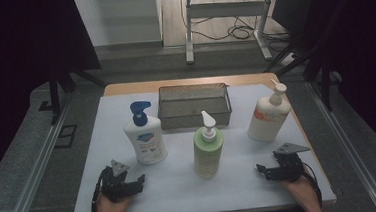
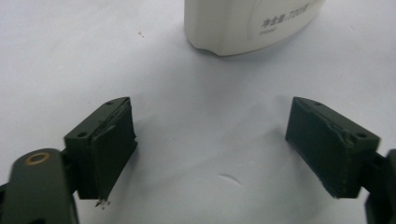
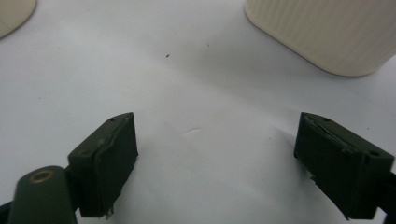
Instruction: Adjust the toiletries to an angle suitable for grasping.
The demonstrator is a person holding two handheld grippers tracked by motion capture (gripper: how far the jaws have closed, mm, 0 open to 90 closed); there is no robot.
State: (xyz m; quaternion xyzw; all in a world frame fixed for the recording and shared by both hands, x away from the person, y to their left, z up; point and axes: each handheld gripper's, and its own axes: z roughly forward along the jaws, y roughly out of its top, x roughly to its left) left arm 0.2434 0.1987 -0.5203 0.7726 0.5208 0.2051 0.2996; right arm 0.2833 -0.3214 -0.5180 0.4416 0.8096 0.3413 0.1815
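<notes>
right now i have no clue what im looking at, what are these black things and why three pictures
No robot here: a person sits at a table and holds a hand-operated gripper in each hand. The high view looks down from above: the left gripper is at bottom left, the right gripper at bottom right. The other two pictures come from small cameras riding on those grippers, looking along their black jaws. Both pairs of jaws stand wide apart and hold nothing.

On the white table cover stand three pump bottles: a white bottle with a blue pump, a green bottle in the middle, and a cream bottle with an orange label. Behind them sits a wire mesh basket, which looks empty.
</notes>
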